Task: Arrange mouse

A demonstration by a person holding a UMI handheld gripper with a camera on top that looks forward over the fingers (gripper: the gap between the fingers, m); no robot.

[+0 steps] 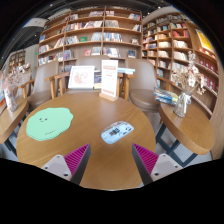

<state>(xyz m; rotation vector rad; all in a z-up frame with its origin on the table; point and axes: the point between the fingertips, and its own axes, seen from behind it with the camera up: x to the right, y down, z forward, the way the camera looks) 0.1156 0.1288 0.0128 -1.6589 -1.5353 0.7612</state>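
Note:
A white and grey mouse [117,131] lies on the round wooden table [95,160], just ahead of my fingers and slightly right of centre. A pale green mouse mat [48,123] lies on the table to the left, beyond my left finger. My gripper [110,158] hovers above the near part of the table, open, with bare wood between its magenta pads [76,157]. Nothing is held.
Upright display cards [82,76] and a tall white sign [109,79] stand at the table's far edge. Chairs [143,97] ring the table. A side table with a vase of flowers [184,100] is to the right. Bookshelves [95,35] line the walls.

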